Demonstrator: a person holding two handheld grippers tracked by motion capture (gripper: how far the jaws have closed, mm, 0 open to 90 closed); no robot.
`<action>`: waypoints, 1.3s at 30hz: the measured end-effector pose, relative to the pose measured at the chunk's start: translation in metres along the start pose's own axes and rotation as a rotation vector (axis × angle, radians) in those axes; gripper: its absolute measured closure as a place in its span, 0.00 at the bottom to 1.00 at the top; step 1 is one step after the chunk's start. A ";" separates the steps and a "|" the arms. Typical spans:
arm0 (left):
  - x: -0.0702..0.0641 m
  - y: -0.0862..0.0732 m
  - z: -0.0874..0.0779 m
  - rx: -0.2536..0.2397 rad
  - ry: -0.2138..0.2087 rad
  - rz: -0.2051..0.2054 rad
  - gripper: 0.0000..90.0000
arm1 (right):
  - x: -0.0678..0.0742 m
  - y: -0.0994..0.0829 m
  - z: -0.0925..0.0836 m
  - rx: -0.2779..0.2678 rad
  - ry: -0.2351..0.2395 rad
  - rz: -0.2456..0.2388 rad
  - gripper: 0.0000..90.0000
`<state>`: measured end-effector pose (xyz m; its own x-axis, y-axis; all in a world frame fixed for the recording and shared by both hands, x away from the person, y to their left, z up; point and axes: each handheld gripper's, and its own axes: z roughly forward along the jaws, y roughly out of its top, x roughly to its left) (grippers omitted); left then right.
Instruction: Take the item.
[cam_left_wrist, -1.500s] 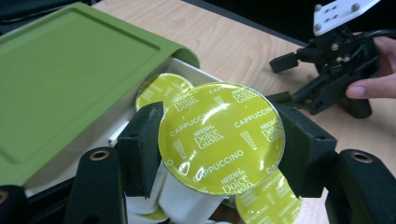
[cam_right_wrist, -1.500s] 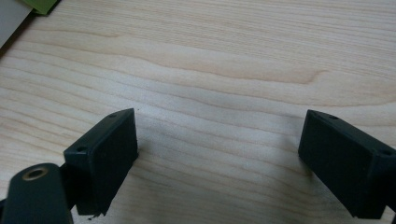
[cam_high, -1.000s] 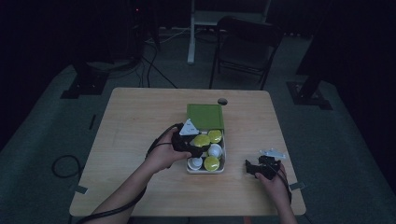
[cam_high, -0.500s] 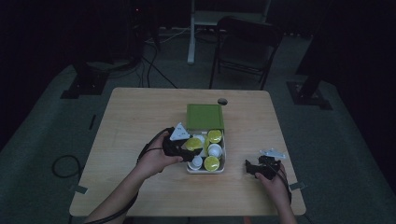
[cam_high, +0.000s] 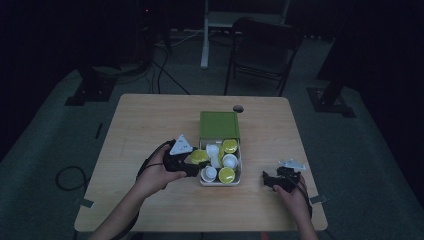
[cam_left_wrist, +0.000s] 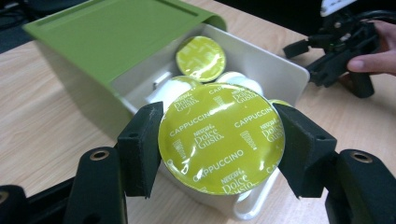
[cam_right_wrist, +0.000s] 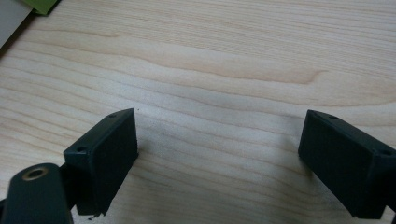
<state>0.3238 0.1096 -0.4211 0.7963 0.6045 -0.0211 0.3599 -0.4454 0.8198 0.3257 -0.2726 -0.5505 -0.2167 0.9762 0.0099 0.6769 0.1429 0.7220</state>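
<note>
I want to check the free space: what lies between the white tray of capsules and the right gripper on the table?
Only bare wooden table lies between the white tray and the right gripper, as the high view shows.

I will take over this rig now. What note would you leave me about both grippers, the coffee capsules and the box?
Left gripper: shut on a green cappuccino capsule, held at the near left edge of the white tray.
Right gripper: open, nothing between its jaws, low over the bare table to the right of the tray.
Tray: pulled partly out of its green sleeve; several capsules lie inside.
Done: one capsule gripped.
Left: probably to set it down beside the tray, then take the others; whether it is going in or out I cannot tell.
</note>
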 end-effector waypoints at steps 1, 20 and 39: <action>0.001 -0.001 -0.001 -0.002 0.005 -0.004 0.43 | 0.000 0.000 0.000 -0.001 0.000 -0.002 0.13; 0.032 -0.033 -0.018 -0.022 0.122 -0.069 0.43 | 0.000 0.000 0.000 0.000 0.000 -0.001 0.13; 0.059 -0.081 -0.034 -0.008 0.245 -0.154 0.43 | 0.000 0.000 0.000 0.000 0.000 -0.002 0.13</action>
<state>0.3248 0.2038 -0.4697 0.5909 0.8067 -0.0076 0.4629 -0.3312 0.8222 0.3257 -0.2727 -0.5505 -0.2179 0.9759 0.0090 0.6764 0.1444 0.7222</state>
